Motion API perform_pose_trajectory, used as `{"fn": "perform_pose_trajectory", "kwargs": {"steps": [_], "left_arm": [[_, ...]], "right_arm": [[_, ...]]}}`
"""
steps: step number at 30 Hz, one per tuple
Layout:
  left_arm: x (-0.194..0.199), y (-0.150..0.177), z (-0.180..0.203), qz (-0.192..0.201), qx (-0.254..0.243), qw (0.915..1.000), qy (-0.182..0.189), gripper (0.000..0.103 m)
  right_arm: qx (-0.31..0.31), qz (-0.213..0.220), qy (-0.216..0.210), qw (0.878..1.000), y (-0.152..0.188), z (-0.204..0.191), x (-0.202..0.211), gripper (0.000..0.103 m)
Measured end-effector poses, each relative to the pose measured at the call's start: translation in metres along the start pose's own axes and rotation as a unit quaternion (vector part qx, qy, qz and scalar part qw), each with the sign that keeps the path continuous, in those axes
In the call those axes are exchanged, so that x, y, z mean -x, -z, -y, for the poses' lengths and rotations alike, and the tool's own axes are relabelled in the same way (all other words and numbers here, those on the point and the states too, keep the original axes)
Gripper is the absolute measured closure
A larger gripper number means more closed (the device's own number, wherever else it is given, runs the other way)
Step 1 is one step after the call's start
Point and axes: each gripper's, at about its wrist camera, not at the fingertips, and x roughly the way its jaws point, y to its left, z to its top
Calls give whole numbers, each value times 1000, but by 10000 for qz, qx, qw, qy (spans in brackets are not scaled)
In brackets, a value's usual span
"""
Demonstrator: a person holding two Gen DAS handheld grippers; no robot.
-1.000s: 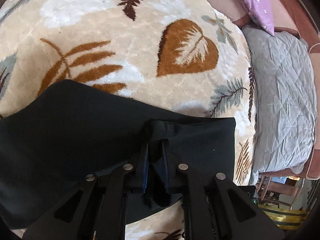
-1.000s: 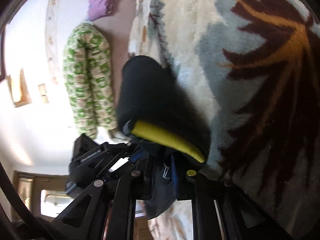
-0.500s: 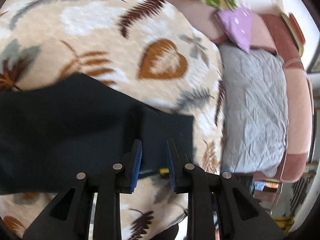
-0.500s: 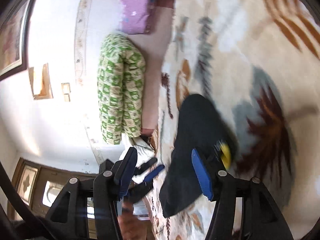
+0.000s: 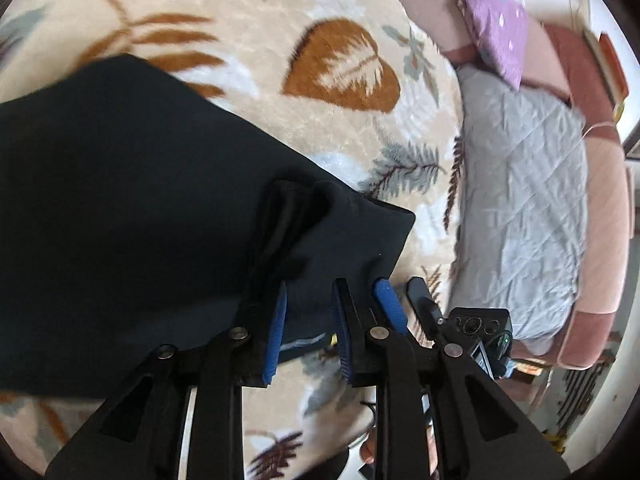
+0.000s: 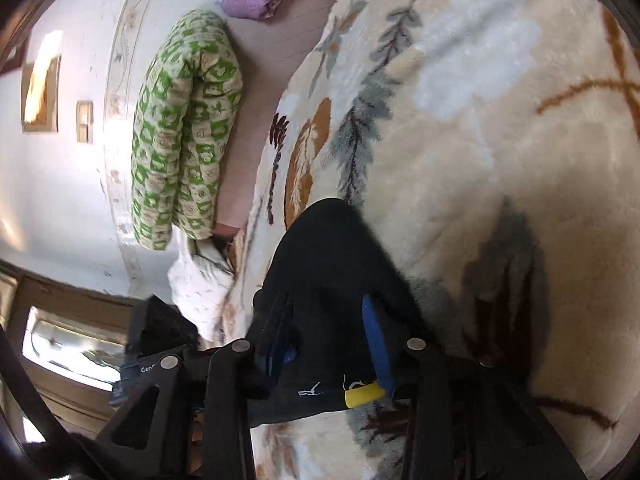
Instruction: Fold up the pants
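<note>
The black pants [image 5: 132, 200] lie on a cream rug with leaf patterns [image 5: 340, 20]. In the left wrist view my left gripper [image 5: 308, 320] is open, its blue pads either side of the pants' near edge, where a fold bunches up. The right gripper's blue pad [image 5: 388, 304] shows just to its right. In the right wrist view my right gripper [image 6: 328, 344] is open around the pants [image 6: 332, 264], near a yellow patch [image 6: 362, 394] on the hem.
A grey quilted cushion [image 5: 524, 200] on a pink sofa lies to the right, with a purple pillow [image 5: 500, 28] behind it. A green patterned bolster [image 6: 180, 128] leans on the wall. A white cloth [image 6: 200, 288] lies at the rug's edge.
Both grippers let go of the pants about half a second ago, pulled back, and now sit low again with their open jaws around the pants' edge.
</note>
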Motion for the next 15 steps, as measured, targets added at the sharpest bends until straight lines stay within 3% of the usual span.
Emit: {"fn": "perform_pose_trajectory", "kwargs": {"steps": [1, 3, 5, 7, 9, 12, 15], "left_arm": [[11, 3, -2, 80, -41, 10000, 0, 82], [37, 11, -10, 236, -98, 9997, -6, 82], [72, 22, -26, 439, -88, 9990, -40, 82], [102, 33, -43, 642, -79, 9977, -212, 82], [140, 44, -63, 990, -142, 9936, -522, 82], [185, 57, -94, 1429, -129, 9842, -1038, 82], [219, 64, -133, 1680, 166, 9772, -1285, 82]], "right_arm": [[-55, -40, -41, 10000, -1, -2, 2, 65], [130, -13, 31, 9999, 0, -13, 10, 49], [475, 1, 102, 9988, 5, -33, 20, 46], [893, -133, 151, 9958, 14, -57, 20, 45], [1261, -302, 286, 9911, 26, -79, 13, 35], [2095, -709, 439, 9743, 58, -120, -9, 30], [3165, -1176, 714, 9385, 108, -162, -47, 28]]}}
